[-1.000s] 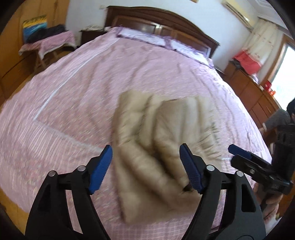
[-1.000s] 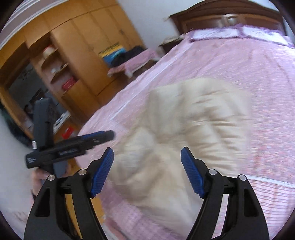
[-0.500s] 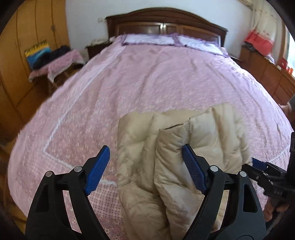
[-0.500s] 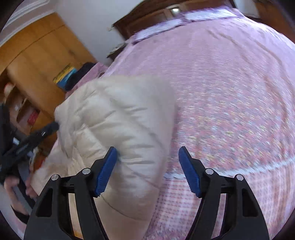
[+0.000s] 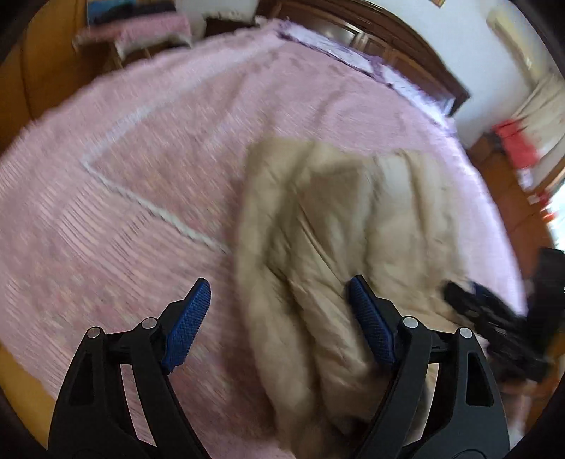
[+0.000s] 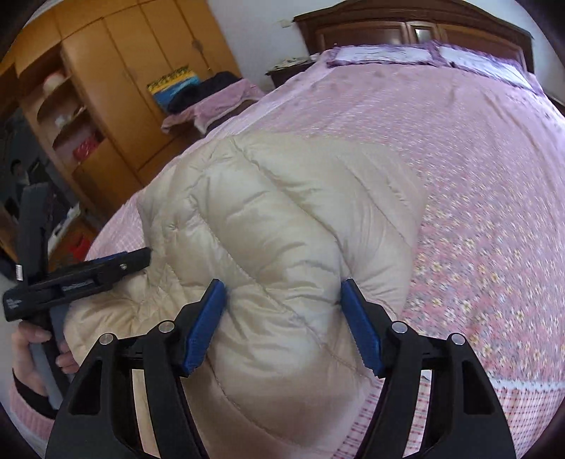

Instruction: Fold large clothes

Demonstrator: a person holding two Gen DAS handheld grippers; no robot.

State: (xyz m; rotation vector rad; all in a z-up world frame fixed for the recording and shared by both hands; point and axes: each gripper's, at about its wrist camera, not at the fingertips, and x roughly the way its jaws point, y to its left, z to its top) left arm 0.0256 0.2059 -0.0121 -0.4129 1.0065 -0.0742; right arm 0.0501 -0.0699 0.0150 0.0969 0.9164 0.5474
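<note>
A puffy beige down jacket point(image 5: 335, 212) lies folded in thick layers on the pink bedspread point(image 5: 141, 176), near the bed's front edge. My left gripper point(image 5: 279, 282) hangs open over the jacket's left edge, one finger above the jacket and the other above the bedspread. In the right wrist view my right gripper point(image 6: 282, 286) has both blue pads pressed into a bulging fold of the jacket point(image 6: 282, 197). The left gripper point(image 6: 81, 275), held by a hand, shows at that view's left, at the jacket's edge. The right gripper point(image 5: 494, 317) appears blurred at the left wrist view's right side.
The bed's dark wooden headboard point(image 6: 406, 28) and pillows are at the far end. A wooden wardrobe point(image 6: 106, 70) and a small table with pink cloth point(image 6: 212, 102) stand left of the bed. A wooden dresser point(image 5: 512, 169) stands on the right.
Both grippers have sunk toward the jacket. The right gripper's pads went from beside the jacket's edge to pinching a fold. The left wrist view has rolled and blurred.
</note>
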